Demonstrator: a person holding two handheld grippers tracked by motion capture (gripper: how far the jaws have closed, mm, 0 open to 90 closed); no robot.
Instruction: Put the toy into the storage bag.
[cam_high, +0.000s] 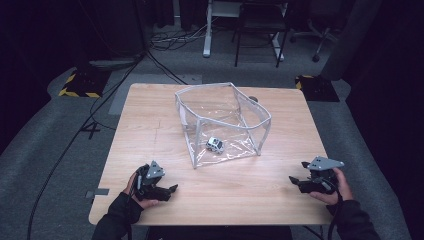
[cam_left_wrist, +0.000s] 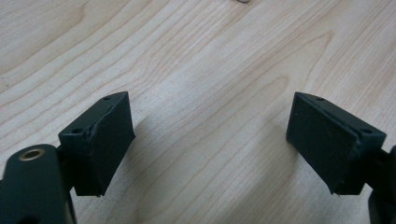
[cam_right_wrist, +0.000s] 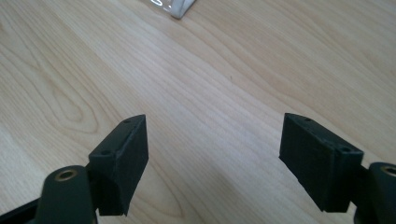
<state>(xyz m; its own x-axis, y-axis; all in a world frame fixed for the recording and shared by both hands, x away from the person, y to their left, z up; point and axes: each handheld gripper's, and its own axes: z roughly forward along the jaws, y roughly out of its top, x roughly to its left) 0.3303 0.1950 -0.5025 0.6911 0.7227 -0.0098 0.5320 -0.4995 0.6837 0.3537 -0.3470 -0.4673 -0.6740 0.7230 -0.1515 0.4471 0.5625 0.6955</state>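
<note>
Toy car (cam_high: 215, 144) in clear bin (cam_high: 260, 116) – wood table (cam_high: 150, 115), dark room; both jaws wide open, empty.

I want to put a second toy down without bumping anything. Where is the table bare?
Bare wood runs along the near edge between the left tongs and right tongs, and down the table's left side. The middle is crowded: the clear bin holds a toy car.
</note>
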